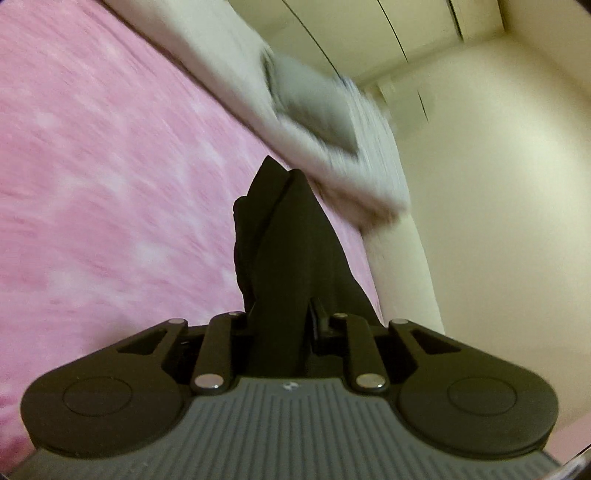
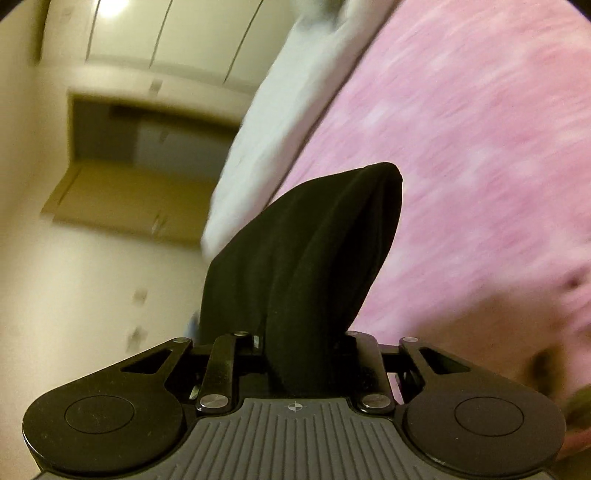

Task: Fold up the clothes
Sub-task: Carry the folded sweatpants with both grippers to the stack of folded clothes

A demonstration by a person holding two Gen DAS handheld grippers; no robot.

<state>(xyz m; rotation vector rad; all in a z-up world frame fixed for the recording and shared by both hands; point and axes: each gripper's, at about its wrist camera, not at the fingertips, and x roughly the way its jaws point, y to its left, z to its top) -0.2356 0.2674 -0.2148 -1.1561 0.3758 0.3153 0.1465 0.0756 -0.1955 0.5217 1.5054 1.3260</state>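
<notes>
Warm, dim indoor light; heavy motion blur.
A ceiling glare (image 2: 114, 7) shines up-left of the right gripper (image 2: 295, 343); the pink bedspread (image 1: 110, 166) streaks, edges bend fisheye-style, and only the black cloth (image 1: 284, 258) stays sharp.

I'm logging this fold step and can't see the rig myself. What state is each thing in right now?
left gripper: shut on the black garment, fingers hidden by cloth.
right gripper: shut on the black garment.
black garment: bunched, held up off the bed at both grippers.
pink bedspread: spread flat, motion-blurred.
white pillow: lying at the bed's edge, blurred.
</notes>
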